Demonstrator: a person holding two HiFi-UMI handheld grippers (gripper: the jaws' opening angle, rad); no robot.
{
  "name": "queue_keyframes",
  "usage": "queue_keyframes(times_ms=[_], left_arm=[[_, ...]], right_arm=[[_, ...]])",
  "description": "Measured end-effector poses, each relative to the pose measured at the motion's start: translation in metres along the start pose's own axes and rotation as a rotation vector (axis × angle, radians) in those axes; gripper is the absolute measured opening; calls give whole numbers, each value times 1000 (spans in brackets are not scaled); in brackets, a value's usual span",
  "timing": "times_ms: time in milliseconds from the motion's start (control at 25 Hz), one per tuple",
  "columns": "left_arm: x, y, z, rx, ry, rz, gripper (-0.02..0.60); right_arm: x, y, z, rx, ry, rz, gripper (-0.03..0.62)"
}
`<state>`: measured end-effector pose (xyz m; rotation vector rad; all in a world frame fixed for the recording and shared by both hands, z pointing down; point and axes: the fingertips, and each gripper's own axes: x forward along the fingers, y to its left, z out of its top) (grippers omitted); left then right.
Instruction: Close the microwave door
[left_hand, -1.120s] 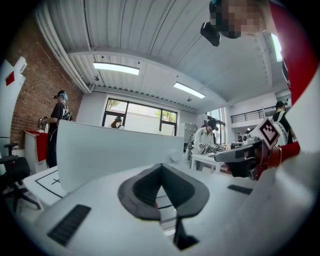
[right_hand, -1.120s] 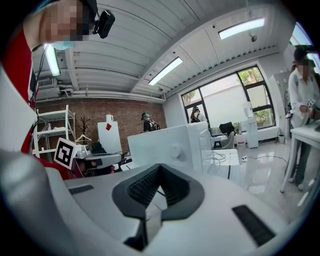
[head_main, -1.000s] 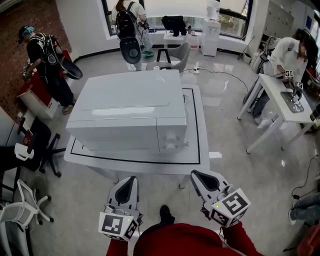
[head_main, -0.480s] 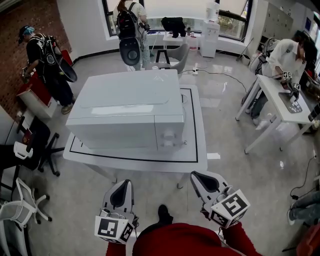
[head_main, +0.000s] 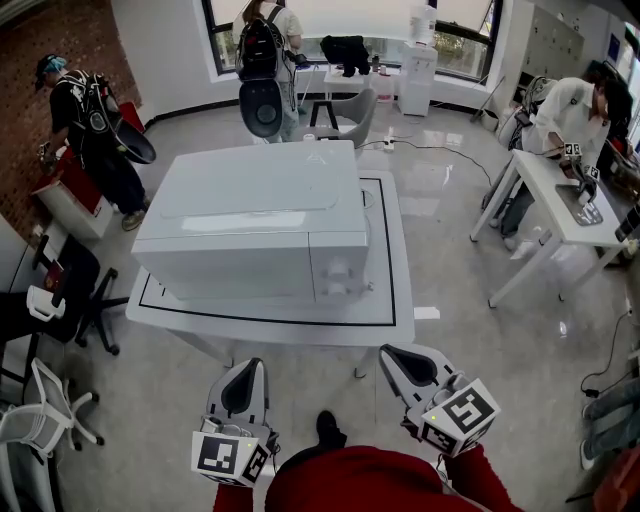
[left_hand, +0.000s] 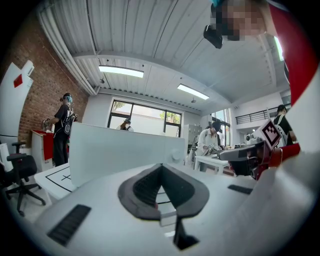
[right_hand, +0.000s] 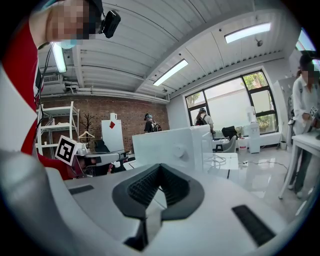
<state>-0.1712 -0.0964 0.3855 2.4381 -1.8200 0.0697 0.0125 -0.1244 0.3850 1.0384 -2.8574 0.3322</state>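
Observation:
The white microwave (head_main: 250, 225) stands on a white table (head_main: 385, 312), with its door flush against the front and its knobs at the right. My left gripper (head_main: 254, 366) hangs shut below the table's near edge, apart from the microwave. My right gripper (head_main: 390, 352) is beside it, also shut and holding nothing. In the left gripper view the microwave (left_hand: 125, 150) stands ahead beyond the closed left gripper (left_hand: 161, 167). In the right gripper view the microwave (right_hand: 170, 145) is likewise ahead of the closed right gripper (right_hand: 160, 169).
A black office chair (head_main: 70, 290) and a white chair (head_main: 40, 420) stand at the left. A second white table (head_main: 560, 200) with a person working at it is at the right. Two more people (head_main: 95, 130) stand behind the microwave table, near the brick wall and the window.
The head view has shifted slightly and the person at the window has moved a little. Both grippers and the microwave stay as they were.

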Motion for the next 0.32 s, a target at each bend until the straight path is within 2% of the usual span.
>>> queue_keyframes(times_ms=[320], left_arm=[[7,2,-1,5,5,-6,11]], right_arm=[[3,-3,1,-10,5,-5,12]])
